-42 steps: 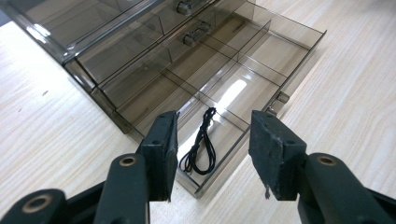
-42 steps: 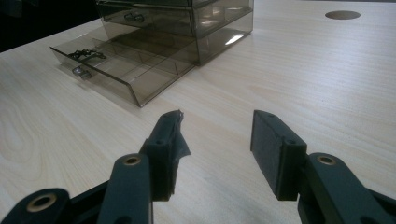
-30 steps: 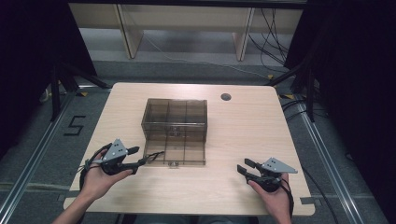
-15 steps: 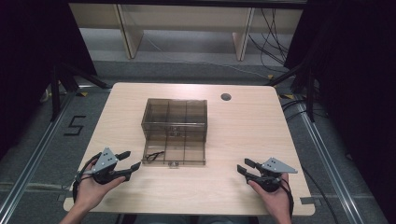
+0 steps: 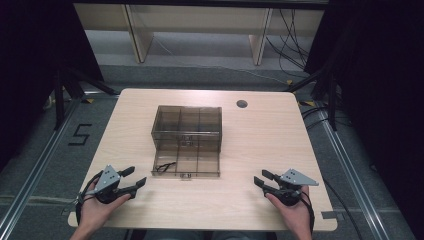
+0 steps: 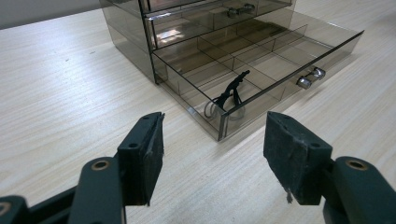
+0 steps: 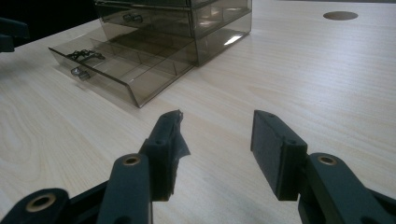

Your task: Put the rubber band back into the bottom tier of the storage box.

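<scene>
A smoky clear drawer box (image 5: 186,122) stands mid-table with its bottom drawer (image 5: 200,164) pulled out toward me. A thin black looped thing (image 5: 164,167) lies in the drawer's front left compartment; the left gripper view shows this black loop (image 6: 229,93) behind the drawer's front wall (image 6: 289,60). My left gripper (image 5: 134,177) rests low near the table's front left, apart from the drawer. Its jaws have just been opening, and the gripper (image 6: 217,158) is open with nothing between the pads. My right gripper (image 5: 261,178) sits at the front right, open and empty (image 7: 215,149).
A round cable hole (image 5: 242,104) lies behind the box to the right. The table's front edge (image 5: 200,227) is just under both hands. Bare wood (image 5: 240,190) lies between the grippers, and wooden shelving (image 5: 200,20) stands beyond the table.
My left gripper has drawn back from the drawer's front left corner toward the near left edge, sunk lower, and its jaws have widened. The right gripper has kept still.
</scene>
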`<state>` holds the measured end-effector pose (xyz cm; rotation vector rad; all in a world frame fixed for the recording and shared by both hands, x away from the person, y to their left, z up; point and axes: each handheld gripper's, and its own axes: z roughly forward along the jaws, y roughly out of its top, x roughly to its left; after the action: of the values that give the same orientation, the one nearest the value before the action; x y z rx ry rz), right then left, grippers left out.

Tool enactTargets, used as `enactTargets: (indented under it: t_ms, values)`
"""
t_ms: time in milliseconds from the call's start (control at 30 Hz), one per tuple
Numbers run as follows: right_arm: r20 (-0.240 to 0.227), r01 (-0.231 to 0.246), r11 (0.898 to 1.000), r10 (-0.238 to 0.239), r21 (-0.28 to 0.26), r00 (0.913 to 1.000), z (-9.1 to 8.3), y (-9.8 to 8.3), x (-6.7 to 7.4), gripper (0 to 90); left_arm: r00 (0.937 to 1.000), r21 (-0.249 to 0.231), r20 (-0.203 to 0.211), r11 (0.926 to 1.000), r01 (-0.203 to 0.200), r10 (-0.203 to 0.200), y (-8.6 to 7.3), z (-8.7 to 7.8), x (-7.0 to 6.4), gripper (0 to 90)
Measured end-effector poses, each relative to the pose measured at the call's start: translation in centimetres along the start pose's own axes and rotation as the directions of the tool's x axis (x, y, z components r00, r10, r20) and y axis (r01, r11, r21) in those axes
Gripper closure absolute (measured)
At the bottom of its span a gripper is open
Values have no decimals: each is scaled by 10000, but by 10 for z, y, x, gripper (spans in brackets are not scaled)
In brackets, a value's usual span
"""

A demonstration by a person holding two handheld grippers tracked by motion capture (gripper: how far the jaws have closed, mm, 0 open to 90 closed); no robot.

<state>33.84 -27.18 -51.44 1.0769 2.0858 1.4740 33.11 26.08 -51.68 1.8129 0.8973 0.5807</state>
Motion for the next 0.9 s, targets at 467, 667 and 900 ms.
enactTargets:
  t_ms: [467,667,900]
  values:
    - [-92,-35,10000,34,-74,10000,1,0,0,535,9997,26,-88,9997,-238,238,-6,6,-3,377]
    - [-107,110,9999,-110,-9,9999,0,0,-1,533,9997,-18,-165,9998,-175,174,-6,5,-3,380]
    - [-58,103,9999,-102,26,9999,-1,0,0,532,9995,94,-229,9997,-209,211,-6,6,-4,380]
